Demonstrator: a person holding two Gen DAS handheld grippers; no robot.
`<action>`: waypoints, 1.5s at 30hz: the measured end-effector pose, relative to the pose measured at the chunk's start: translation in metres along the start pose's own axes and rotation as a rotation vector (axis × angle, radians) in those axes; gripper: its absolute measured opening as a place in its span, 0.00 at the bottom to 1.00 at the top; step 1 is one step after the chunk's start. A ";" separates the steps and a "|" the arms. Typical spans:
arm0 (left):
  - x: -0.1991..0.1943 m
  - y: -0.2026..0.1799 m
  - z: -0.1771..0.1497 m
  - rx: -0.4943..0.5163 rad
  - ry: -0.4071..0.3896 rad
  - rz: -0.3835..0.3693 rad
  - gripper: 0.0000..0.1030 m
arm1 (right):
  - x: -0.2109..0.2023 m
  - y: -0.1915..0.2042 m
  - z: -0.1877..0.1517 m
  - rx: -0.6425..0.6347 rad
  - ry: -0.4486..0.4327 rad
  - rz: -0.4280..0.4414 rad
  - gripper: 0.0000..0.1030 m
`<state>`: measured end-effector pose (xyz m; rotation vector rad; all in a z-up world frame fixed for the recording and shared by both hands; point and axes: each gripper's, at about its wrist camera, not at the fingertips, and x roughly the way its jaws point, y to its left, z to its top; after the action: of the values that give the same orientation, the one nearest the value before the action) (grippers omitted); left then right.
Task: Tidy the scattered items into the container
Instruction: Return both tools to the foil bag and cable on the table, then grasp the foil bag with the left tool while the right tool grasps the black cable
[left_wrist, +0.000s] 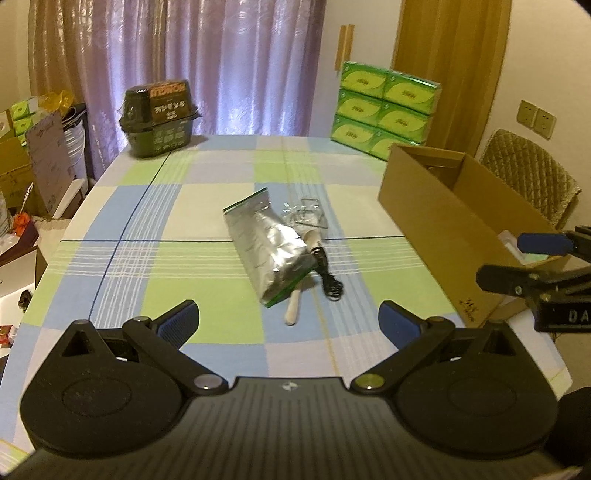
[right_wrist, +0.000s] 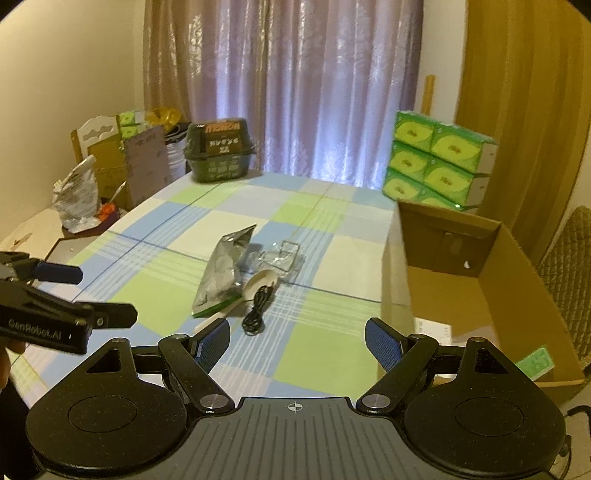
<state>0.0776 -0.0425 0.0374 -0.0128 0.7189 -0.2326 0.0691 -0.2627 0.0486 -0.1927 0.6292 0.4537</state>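
The heap is tangled: the foil pouch (left_wrist: 271, 251) lies over the wooden spoon (left_wrist: 301, 291) and black cord (left_wrist: 327, 275), so one pull could drag the rest off the worktop (left_wrist: 166, 258); my left claw (left_wrist: 288, 325) and right claw (right_wrist: 297, 345) both gape empty, heap mid-frame ahead, cardboard box (right_wrist: 480, 295) at right.

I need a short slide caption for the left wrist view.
Open left gripper faces a foil pouch, spoon and cable beside a cardboard box.
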 end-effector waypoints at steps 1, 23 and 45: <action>0.004 0.004 0.001 -0.001 0.005 0.004 0.99 | 0.004 0.001 -0.001 -0.001 0.006 0.004 0.83; 0.139 0.043 0.067 -0.031 0.130 -0.043 0.98 | 0.125 0.001 -0.004 0.041 0.112 0.096 0.83; 0.238 0.070 0.087 -0.087 0.281 -0.108 0.53 | 0.217 -0.002 0.000 0.090 0.171 0.121 0.45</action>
<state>0.3220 -0.0315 -0.0586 -0.1040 1.0090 -0.3100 0.2251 -0.1891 -0.0829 -0.1091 0.8307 0.5279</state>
